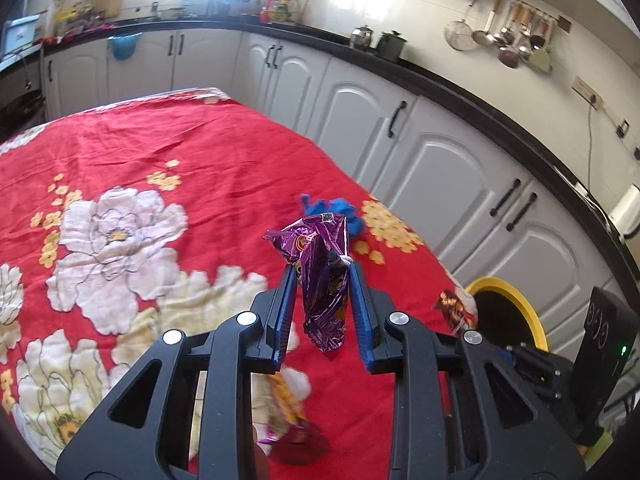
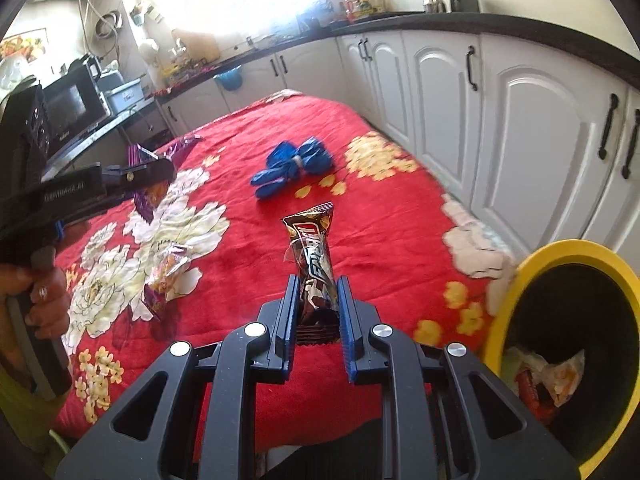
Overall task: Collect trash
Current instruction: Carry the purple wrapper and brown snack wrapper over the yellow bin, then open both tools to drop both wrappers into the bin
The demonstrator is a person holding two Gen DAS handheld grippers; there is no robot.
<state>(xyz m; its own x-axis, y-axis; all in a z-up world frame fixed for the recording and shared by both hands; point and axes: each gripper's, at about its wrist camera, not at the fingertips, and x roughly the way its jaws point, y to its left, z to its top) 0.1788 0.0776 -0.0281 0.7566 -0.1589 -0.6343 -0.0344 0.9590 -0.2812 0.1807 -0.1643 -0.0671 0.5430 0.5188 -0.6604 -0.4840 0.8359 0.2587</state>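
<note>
My left gripper (image 1: 322,276) is shut on a crumpled purple snack bag (image 1: 320,280) and holds it above the red flowered cloth (image 1: 200,148). My right gripper (image 2: 318,284) is shut on a brown snack-bar wrapper (image 2: 314,256), also held above the cloth. The yellow-rimmed black bin (image 2: 560,320) stands just right of the table, with trash inside; it also shows in the left wrist view (image 1: 508,312). A blue crumpled bag (image 2: 292,162) lies mid-table. An orange-purple wrapper (image 2: 166,276) lies on the cloth at left. The left gripper (image 2: 132,176) shows in the right wrist view, with the purple bag.
White kitchen cabinets (image 2: 520,128) with black handles run close along the table's right side. A black counter with pots (image 1: 380,42) is behind. A microwave (image 2: 76,108) stands at far left. The right gripper's body (image 1: 560,372) sits beside the bin.
</note>
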